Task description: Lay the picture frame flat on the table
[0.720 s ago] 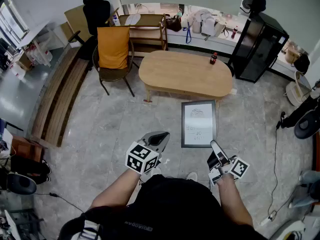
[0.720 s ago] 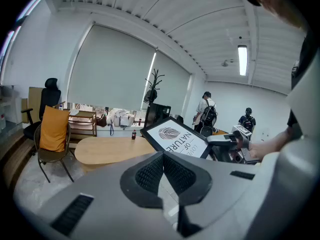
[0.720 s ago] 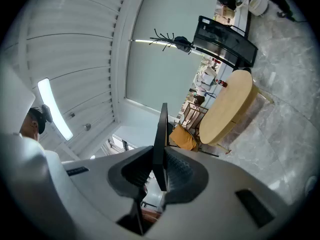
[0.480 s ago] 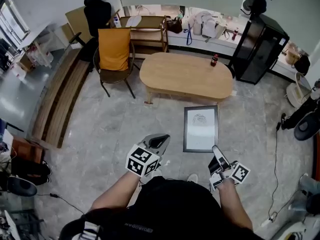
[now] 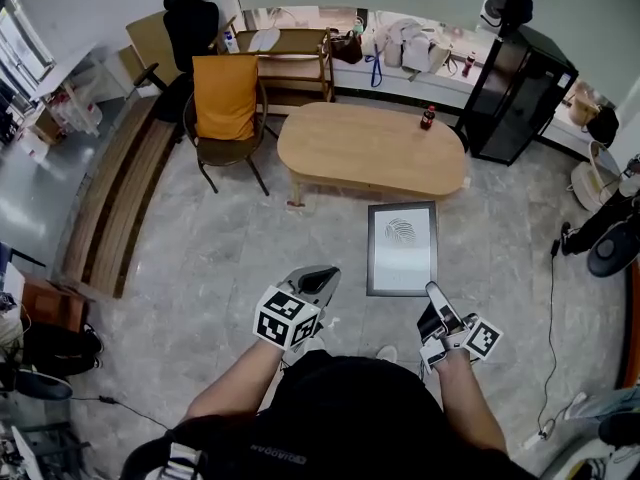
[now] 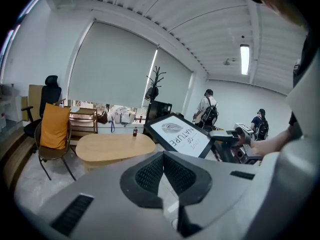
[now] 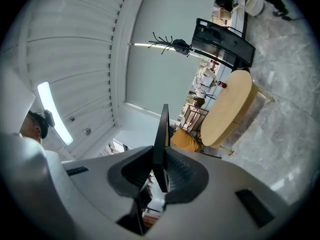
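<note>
A black picture frame (image 5: 402,248) with a white print hangs in the air over the grey floor, short of the oval wooden table (image 5: 370,148). My right gripper (image 5: 433,292) is shut on its near lower corner. In the right gripper view the frame (image 7: 161,129) runs edge-on between the pads of that gripper (image 7: 161,171). My left gripper (image 5: 322,278) stays to the frame's left, shut and holding nothing. The left gripper view shows its closed jaws (image 6: 162,176), with the frame (image 6: 182,135) tilted beyond them.
A small dark bottle (image 5: 428,117) stands on the table's far right end. A chair with an orange cover (image 5: 225,98) stands left of the table, and a black cabinet (image 5: 520,93) is at the back right. Two people (image 6: 207,109) stand far off.
The held frame has shifted slightly and its face has tipped a little. Both grippers stay almost where they were.
</note>
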### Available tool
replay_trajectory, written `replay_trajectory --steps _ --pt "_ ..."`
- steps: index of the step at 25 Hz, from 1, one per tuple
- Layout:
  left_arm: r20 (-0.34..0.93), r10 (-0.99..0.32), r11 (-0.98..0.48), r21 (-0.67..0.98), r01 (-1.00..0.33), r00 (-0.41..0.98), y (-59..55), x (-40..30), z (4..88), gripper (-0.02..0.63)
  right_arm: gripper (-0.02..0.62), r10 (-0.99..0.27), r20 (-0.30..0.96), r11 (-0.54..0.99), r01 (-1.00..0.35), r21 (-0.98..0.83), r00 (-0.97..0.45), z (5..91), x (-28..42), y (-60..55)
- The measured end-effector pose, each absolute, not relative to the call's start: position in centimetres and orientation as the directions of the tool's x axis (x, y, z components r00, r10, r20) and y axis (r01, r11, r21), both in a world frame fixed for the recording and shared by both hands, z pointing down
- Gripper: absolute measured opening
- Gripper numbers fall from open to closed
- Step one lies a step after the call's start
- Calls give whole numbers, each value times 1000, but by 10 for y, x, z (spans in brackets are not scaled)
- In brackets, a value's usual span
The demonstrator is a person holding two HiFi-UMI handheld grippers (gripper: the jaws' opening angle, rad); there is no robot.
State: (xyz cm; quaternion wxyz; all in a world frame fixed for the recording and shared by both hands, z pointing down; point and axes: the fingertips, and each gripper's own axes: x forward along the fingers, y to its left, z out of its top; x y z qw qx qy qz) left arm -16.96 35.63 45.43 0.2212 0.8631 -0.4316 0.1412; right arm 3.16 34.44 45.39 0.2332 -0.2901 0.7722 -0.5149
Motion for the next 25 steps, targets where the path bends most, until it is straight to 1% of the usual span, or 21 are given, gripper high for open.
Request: replay_trajectory --steps 3,7,11,15,19,25 --pt "466 -654 -525 287 -801 596 355 -178 466 5 64 -698 -117 304 -145 -942 -707 447 24 337" --pt "487 -624 -545 290 -787 611 353 -201 477 5 66 -717 -155 300 -100 -949 -679 448 6 330" --pt "512 -587 -574 284 -768 627 347 -222 494 5 66 -753 -140 276 -115 -954 -643 461 -7 327" --pt "549 -541 -581 305 -755 637 326 -225 514 5 66 -786 -89 213 -133 -968 -612 477 -6 321" --pt "546 -512 -620 298 -726 662 291 -199 520 5 66 -805 -51 173 -152 -973 -592 493 17 302" --pt "548 -472 -677 277 -682 691 204 -121 510 5 66 -815 -86 186 -119 -975 -573 497 66 213"
